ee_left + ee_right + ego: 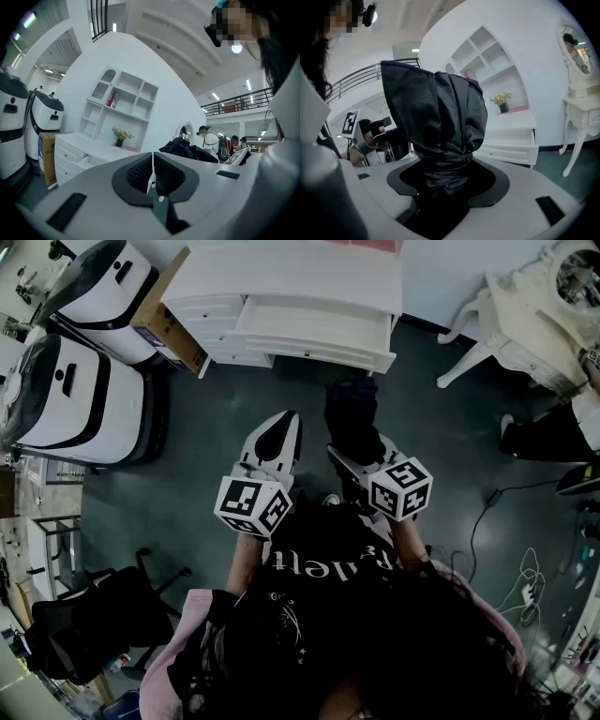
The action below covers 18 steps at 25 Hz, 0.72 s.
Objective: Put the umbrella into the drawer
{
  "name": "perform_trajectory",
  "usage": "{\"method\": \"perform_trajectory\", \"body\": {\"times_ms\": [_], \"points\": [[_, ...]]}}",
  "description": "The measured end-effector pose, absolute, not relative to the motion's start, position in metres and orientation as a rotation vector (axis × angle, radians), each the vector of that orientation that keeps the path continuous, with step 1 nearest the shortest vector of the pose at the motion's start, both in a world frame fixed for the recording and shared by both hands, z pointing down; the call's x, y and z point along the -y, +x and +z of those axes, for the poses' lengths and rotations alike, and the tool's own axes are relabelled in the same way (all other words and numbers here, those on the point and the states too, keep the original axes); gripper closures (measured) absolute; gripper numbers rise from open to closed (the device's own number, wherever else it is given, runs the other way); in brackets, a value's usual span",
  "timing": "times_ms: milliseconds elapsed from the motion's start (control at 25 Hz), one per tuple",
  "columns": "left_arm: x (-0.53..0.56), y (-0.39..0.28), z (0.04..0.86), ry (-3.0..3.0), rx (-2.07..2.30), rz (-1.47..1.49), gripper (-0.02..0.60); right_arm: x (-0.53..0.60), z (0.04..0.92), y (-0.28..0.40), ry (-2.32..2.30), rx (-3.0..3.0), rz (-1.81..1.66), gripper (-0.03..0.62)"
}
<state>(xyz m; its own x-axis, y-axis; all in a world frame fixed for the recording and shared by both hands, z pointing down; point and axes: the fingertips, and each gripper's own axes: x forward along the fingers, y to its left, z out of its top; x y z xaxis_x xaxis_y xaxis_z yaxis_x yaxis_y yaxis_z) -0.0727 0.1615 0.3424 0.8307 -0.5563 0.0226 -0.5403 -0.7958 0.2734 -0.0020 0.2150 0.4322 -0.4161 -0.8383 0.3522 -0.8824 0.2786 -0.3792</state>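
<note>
A folded black umbrella (352, 413) stands up between the jaws of my right gripper (362, 456), which is shut on its lower part. In the right gripper view the umbrella (440, 112) fills the middle and hides the pads of the right gripper (443, 180). My left gripper (279, 432) hangs beside it at the left, shut, with nothing in it; its ribbed pads meet in the left gripper view (153, 171). Ahead stands a white dresser with its open drawer (314, 334), also seen as the drawer (511, 149) behind the umbrella.
Two white rounded machines (80, 399) and a cardboard box (169, 324) stand left of the dresser. At the right is a white ornate table (525, 324). A black chair (94, 615) is at the lower left, and cables (525, 587) lie on the dark floor.
</note>
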Motion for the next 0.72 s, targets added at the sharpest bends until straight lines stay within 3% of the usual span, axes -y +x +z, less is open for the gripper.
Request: {"method": "perform_trajectory", "body": {"times_ms": [720], "points": [[-0.176,-0.081,0.341,2.754,0.857,-0.086,0.558,-0.227,0.431,-0.010,1.638,2.483,0.814,0.309]]}}
